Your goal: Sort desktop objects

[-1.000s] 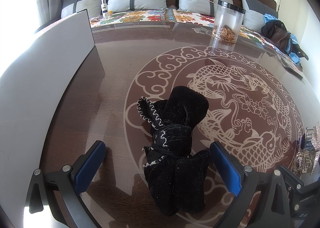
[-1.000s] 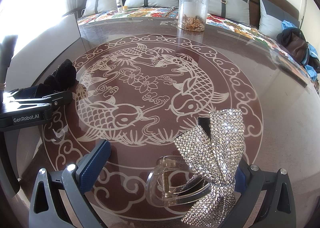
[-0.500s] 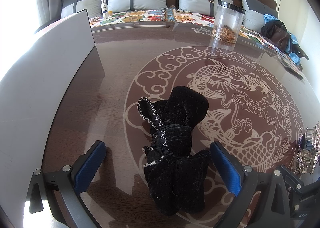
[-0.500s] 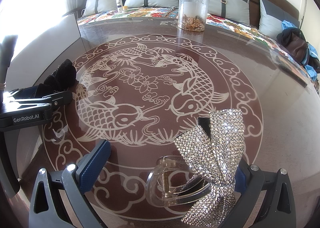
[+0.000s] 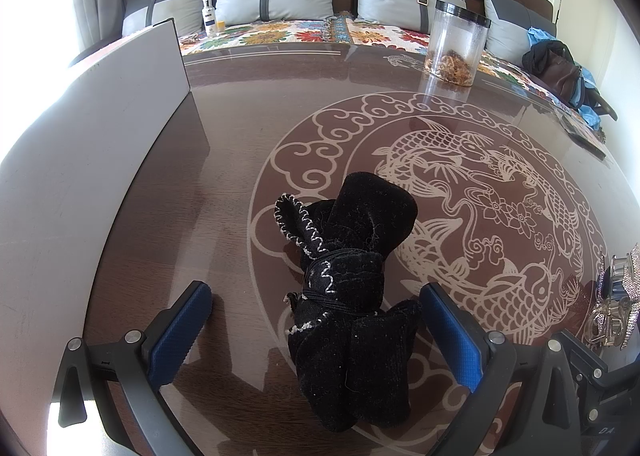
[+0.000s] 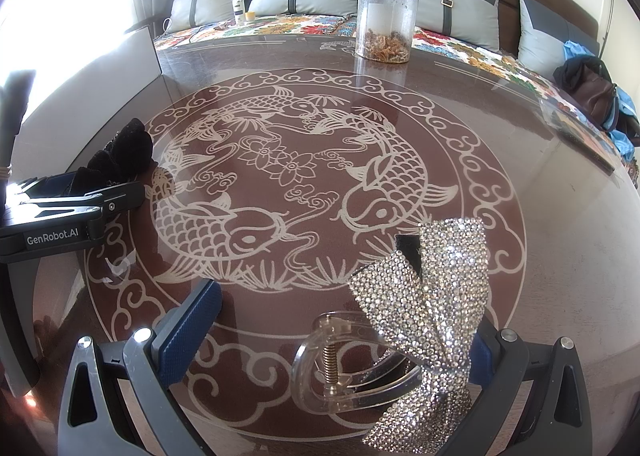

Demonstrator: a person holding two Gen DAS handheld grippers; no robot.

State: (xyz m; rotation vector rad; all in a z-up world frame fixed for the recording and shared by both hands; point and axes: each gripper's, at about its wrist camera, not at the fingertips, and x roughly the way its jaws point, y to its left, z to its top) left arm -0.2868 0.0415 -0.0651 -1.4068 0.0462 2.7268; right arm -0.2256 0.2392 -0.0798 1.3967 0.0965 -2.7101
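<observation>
A black velvet bow [image 5: 352, 280] with white stitching lies on the glass-topped brown table [image 5: 240, 160]. My left gripper [image 5: 316, 330] is open, its blue pads on either side of the bow's near end, not pressing it. A rhinestone bow hair clip [image 6: 424, 308] with a clear plastic claw lies between the fingers of my right gripper [image 6: 332, 340], which is open too; the bow leans against the right pad. The clip [image 5: 614, 296] also shows at the right edge of the left wrist view, and the black bow [image 6: 124, 154] at the left of the right wrist view.
A clear jar [image 5: 456, 44] with a black lid and dried bits inside stands at the table's far edge. A white board [image 5: 120, 96] stands upright along the left side. Behind are a bench with cushions, a small bottle [image 5: 208, 16] and a dark bag [image 5: 556, 68].
</observation>
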